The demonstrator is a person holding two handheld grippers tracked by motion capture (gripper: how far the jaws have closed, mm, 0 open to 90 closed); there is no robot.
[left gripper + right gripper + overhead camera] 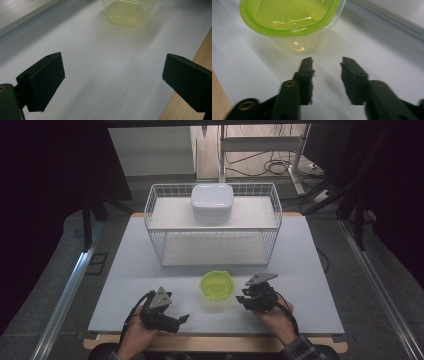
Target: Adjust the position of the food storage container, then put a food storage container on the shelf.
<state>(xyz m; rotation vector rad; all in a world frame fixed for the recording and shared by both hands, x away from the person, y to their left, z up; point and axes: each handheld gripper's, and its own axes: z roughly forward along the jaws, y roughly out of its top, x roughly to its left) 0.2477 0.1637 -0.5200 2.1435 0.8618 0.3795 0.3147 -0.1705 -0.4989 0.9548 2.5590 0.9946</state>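
A clear tub with a lime-green lid (217,286) stands on the white table top (125,285), near the front middle. My left gripper (180,320) lies low at its front left and points toward it; in the left gripper view the tub (125,12) is far ahead, and the gripper (112,67) is wide open and holds nothing. My right gripper (241,298) sits just right of the tub. In the right gripper view the tub (287,22) is a short way past the gripper (327,62), which is open by a narrow gap with nothing in it.
Behind the tub stands a white wire rack (213,225) with two shelves. A white lidded box (212,201) rests on its upper shelf. The table's wooden front edge (215,344) runs just behind both hands. Beyond the table are metal legs and floor cables (270,165).
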